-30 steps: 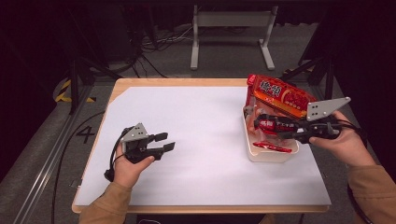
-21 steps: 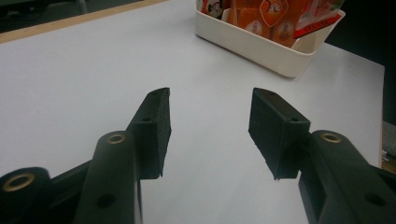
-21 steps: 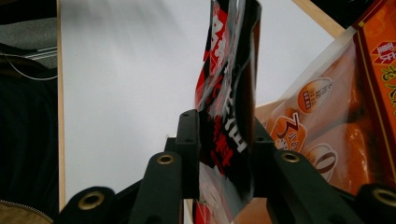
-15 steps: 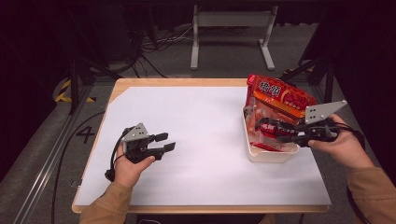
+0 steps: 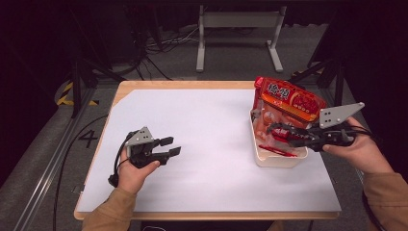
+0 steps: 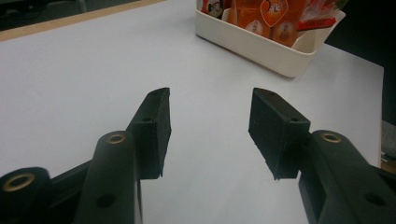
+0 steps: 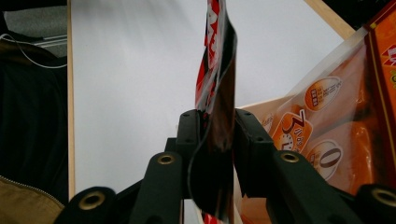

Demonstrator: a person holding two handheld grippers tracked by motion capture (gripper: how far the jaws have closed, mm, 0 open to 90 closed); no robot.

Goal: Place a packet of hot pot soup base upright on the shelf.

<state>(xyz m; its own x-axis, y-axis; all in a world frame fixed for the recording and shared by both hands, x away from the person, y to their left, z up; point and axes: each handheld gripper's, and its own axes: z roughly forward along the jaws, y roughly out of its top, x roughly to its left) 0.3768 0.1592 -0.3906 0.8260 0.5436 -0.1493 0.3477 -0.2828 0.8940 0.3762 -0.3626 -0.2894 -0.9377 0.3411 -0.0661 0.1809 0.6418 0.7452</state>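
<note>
A white bin point(image 5: 276, 160) at the table's right holds orange and red snack packets; it also appears in the left gripper view point(image 6: 261, 44). A large red bag point(image 5: 288, 98) leans against its far end. My right gripper point(image 5: 279, 131) hangs over the bin, shut on a thin red and black packet point(image 7: 218, 88) that stands edge-on between its jaws. An orange packet point(image 7: 322, 140) lies just to its right. My left gripper point(image 5: 171, 147) rests low at the table's left, open with nothing between its jaws, in its own view point(image 6: 210, 126) too.
The table is covered by a white sheet point(image 5: 207, 139) with a wooden rim point(image 5: 183, 85) showing at the far edge. A metal stand point(image 5: 235, 33) and cables sit on the floor beyond the table.
My right gripper has drawn back to the right and risen a little over the bin with the packet in it. The left gripper has stayed put.
</note>
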